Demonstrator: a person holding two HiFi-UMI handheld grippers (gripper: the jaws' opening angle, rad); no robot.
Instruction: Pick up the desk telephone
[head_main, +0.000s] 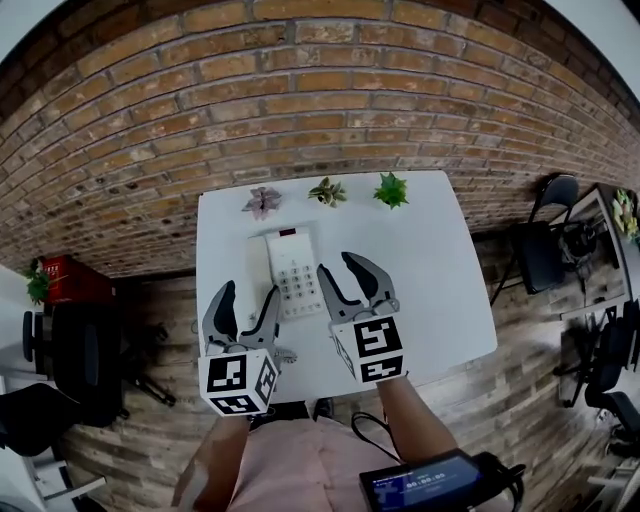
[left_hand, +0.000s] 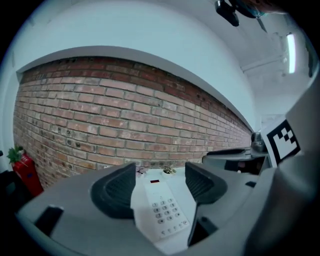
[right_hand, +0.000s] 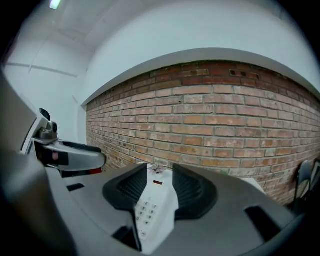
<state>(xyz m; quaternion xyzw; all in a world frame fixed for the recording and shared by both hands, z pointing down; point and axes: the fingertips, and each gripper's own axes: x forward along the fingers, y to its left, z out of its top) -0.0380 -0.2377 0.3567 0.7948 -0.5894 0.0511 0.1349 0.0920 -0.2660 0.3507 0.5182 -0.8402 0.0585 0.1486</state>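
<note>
Telephone (head_main: 293, 272) lies well inside the table (head_main: 430, 260) edges.

Looks like an office to me, kinda the trendy loft type. There's a plain white desk (head_main: 440, 300) pushed up against an exposed brick wall (head_main: 300, 100), with a white desk telephone (head_main: 292, 270) on it and three little potted plants (head_main: 328, 191) lined up along the back edge. Black office chairs sit on either side, one right (head_main: 545, 240) and one left (head_main: 75, 360), all on a wood plank floor (head_main: 520, 400)
</note>
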